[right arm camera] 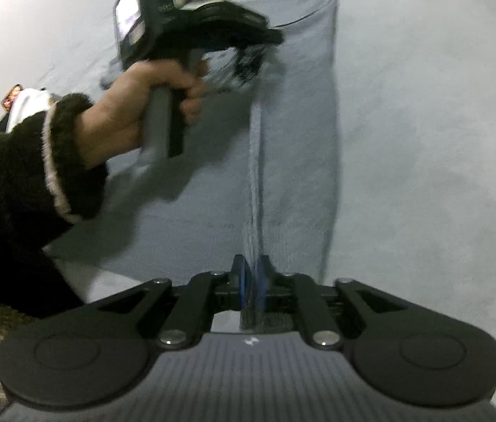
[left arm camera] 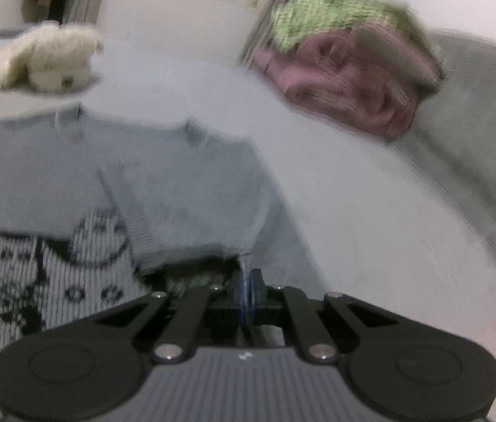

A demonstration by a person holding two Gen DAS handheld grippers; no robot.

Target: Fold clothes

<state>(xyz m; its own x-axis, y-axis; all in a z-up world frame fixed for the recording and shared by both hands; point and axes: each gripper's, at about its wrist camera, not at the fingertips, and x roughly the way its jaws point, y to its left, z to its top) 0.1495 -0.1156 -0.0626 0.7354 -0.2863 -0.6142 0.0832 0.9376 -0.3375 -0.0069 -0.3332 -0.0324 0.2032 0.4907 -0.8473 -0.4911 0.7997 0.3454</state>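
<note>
Bed [left arm camera: 335, 183]: my grey sweater [left arm camera: 184, 183] lies mid-surface, one side folded in.
Far right: pink-green pile [left arm camera: 346, 70], apparently done.
Left gripper [left arm camera: 246, 292]: pinched on the fold.
Right gripper [right arm camera: 252, 283]: nipping the near edge.
Left: I judge further folds remain.

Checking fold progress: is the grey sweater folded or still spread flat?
Partly folded: the grey sweater has one side turned over its patterned front, and a raised fold edge runs along it in the right wrist view.
</note>
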